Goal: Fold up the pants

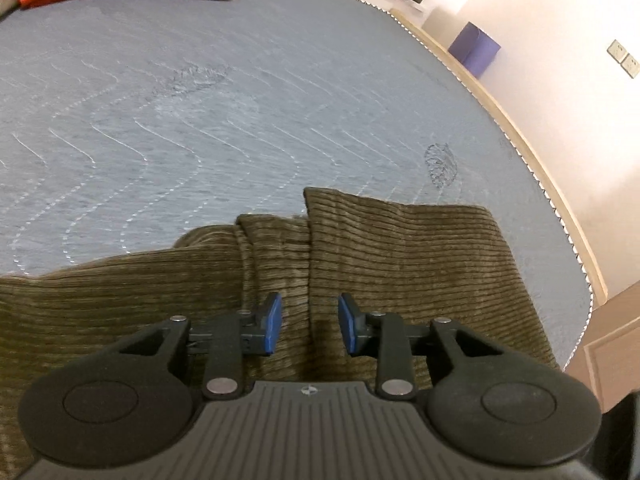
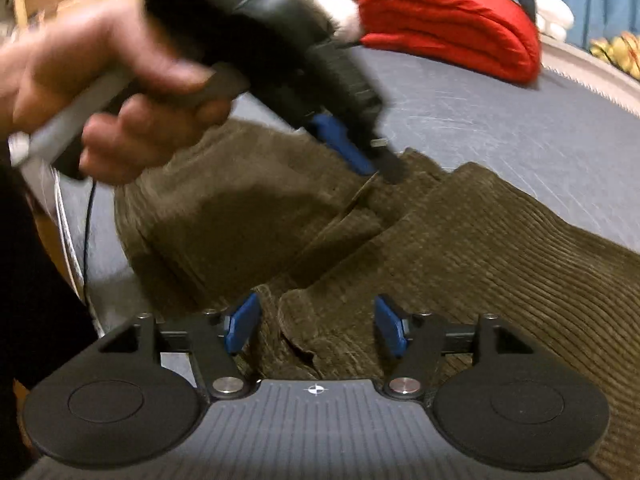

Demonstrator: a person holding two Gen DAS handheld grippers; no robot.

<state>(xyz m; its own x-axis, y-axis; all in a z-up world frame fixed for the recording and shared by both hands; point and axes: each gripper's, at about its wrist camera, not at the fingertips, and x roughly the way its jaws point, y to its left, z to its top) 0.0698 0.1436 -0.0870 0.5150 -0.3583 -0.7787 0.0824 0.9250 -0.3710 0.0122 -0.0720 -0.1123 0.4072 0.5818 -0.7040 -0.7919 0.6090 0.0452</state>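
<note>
Pants [image 1: 360,264], olive corduroy, lie bunched on the grey quilted bed [image 1: 200,120], lower half of frame. Left gripper [image 1: 308,330] and right gripper [image 2: 316,324] both spread, hovering over fabric, pinching nothing. No readable writing; red blanket [image 2: 452,28] upper right.

Pants [image 1: 400,248]: olive corduroy, thick ribs, soft and matt.
Bed cover [image 1: 200,120]: grey-blue quilted cloth, wavy stitching, dull finish.
Red bedding [image 2: 448,24]: puffy cloth, slight sheen.
Left gripper [image 1: 307,328]: matt black plastic, metal pins, blue rubbery pads [image 1: 273,322].
Bed frame [image 1: 500,112]: pale wood.
</note>
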